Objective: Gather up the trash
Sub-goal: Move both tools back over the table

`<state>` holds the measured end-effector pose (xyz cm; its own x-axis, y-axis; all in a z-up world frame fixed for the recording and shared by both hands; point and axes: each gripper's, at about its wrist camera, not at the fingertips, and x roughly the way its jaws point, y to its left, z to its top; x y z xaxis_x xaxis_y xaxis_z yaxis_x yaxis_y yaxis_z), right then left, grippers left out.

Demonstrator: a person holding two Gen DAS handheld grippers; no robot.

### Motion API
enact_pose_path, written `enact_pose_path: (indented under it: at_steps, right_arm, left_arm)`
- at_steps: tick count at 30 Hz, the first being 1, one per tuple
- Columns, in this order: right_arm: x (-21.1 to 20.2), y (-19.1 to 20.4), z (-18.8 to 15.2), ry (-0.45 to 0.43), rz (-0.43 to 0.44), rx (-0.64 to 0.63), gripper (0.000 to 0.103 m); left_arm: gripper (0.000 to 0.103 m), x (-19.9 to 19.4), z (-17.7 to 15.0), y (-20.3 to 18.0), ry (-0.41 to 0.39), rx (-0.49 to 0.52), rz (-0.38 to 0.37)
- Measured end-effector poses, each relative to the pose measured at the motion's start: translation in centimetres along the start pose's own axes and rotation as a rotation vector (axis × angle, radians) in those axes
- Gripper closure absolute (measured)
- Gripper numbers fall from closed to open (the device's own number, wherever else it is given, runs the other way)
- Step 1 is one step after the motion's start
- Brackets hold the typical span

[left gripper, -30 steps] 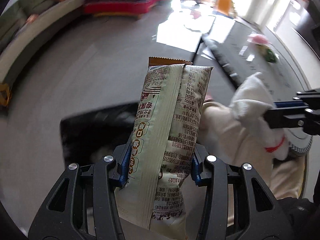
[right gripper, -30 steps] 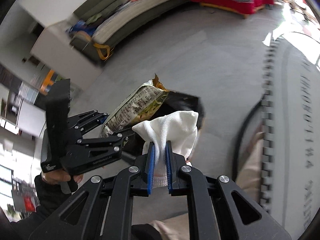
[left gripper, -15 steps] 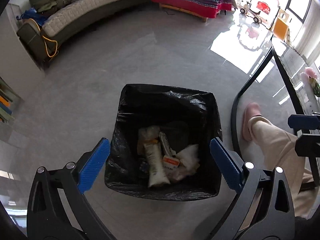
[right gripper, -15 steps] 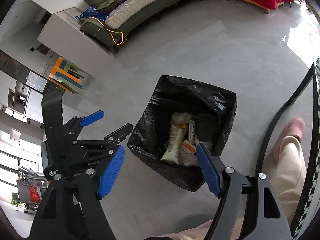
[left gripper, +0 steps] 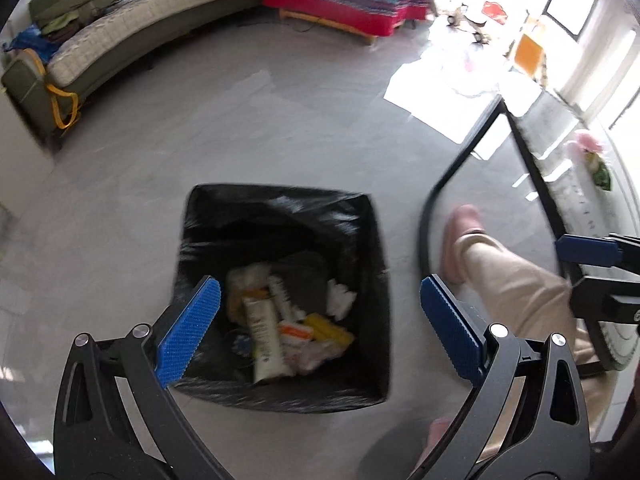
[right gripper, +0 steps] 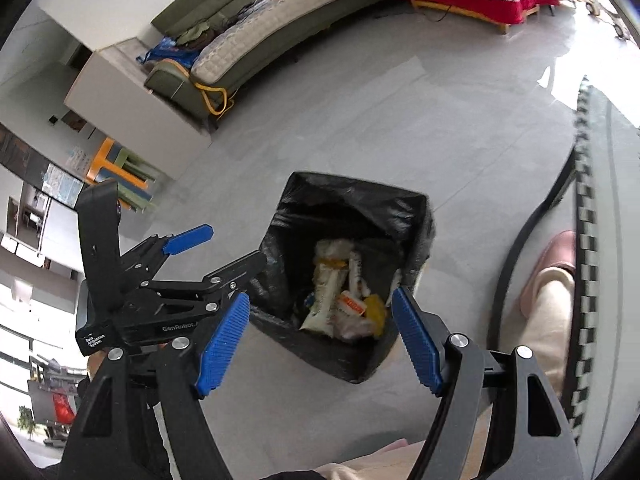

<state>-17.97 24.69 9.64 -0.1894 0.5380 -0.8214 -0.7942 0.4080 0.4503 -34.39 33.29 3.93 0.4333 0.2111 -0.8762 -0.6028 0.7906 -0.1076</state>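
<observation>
Left gripper (left gripper: 320, 328) first: through its wrist camera I see both blue pads spread wide with nothing between them, the jaws having just been opening, poised above a bin lined with a black trash bag (left gripper: 280, 216) on the grey floor (left gripper: 160, 160). Down in the bag lie a pale snack packet (left gripper: 264, 340), a crumpled white tissue (left gripper: 340, 300), a small orange-and-white box (left gripper: 294, 330) and a yellow wrapper (left gripper: 330, 330). A person's beige trouser leg (left gripper: 508, 280) and pink slipper (left gripper: 460, 240) stand just right of the bin.

From the right wrist camera, my right gripper (right gripper: 320, 336) also gapes empty, its jaws likewise having just been opening, over the same bag (right gripper: 360, 208) and its litter. I can see the left gripper (right gripper: 224, 252) beside the bin's left wall, and a green sofa (right gripper: 248, 32) well behind.
</observation>
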Motion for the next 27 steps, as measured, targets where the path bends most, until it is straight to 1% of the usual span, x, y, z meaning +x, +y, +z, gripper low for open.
enact_pose_path:
  at_steps: [4, 6, 8, 10, 19, 23, 26, 27]
  right_arm:
    - [-1.8, -2.2, -0.3, -0.032, -0.024, 0.031, 0.028]
    - [-2.9, -3.7, -0.4, -0.046, -0.040, 0.049, 0.028]
    - [-4.2, -5.7, -0.5, -0.062, -0.071, 0.075, 0.028]
    - [-5.2, -7.5, -0.6, -0.079, -0.103, 0.100, 0.028]
    - [-11.0, -18.3, -1.7, -0.150, -0.253, 0.273, 0.028]
    - [-13.5, -22.7, -1.7, -0.175, -0.306, 0.331, 0.028]
    - [-15.0, -25.8, -1.6, -0.186, -0.332, 0.379, 0.028]
    - [-15.4, -26.8, -1.6, -0.190, -0.338, 0.391, 0.028]
  left_arm:
    - [0.006, 0.7, 1.3, -3.1, 0.003, 0.057, -0.045]
    - [0.006, 0.9, 2.0, -5.1, -0.010, 0.084, -0.086]
    - [0.006, 1.2, 2.8, -6.8, -0.008, 0.100, -0.133]
    - [0.006, 1.6, 3.5, -8.6, -0.004, 0.123, -0.164]
    - [0.006, 3.6, 6.7, -19.2, 0.021, 0.303, -0.248]
    - [0.006, 4.4, 8.6, -24.0, 0.029, 0.367, -0.287]
    - [0.006, 5.0, 9.8, -27.0, 0.030, 0.407, -0.295]
    - [0.006, 5.4, 10.3, -28.5, 0.035, 0.429, -0.308]
